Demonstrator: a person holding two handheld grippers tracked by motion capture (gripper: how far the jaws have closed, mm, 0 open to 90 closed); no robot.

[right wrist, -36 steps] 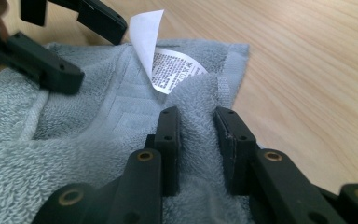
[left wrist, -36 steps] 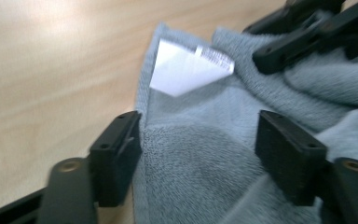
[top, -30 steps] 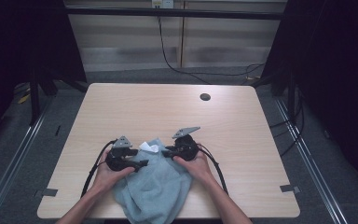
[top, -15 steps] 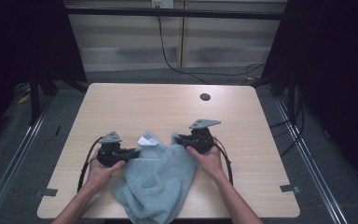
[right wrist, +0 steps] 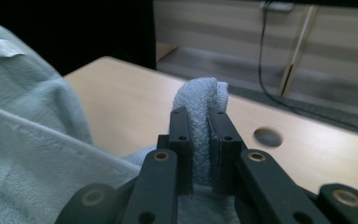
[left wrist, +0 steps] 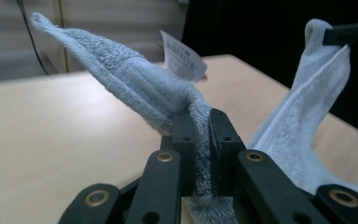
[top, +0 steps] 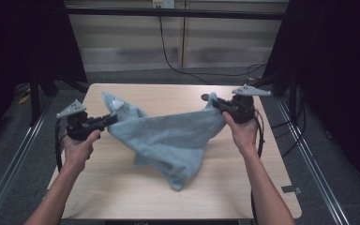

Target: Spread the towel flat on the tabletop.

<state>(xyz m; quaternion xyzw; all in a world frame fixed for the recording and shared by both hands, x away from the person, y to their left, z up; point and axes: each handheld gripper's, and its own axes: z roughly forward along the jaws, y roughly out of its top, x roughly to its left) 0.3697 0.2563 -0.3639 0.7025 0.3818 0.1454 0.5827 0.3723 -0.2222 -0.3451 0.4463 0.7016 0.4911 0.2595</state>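
Left tongs (top: 110, 119) pinch one corner of the towel (top: 168, 136); in the left gripper view the terry is clamped tight between the jaws, with a white label (left wrist: 182, 58) sticking up just beyond them. Right tongs (top: 214, 101) pinch the opposite corner, a fold of cloth squeezed between their jaws. Towel hangs stretched between both tongs above the worktop (top: 122, 187), its middle sagging to a point near the surface. Dark round hole (right wrist: 267, 136) in the worktop lies beyond the right tongs.

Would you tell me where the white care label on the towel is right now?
In the high view the white label sits at the towel's left end, just above the left gripper pinching that corner; in the left gripper view it sticks up behind the jaws.
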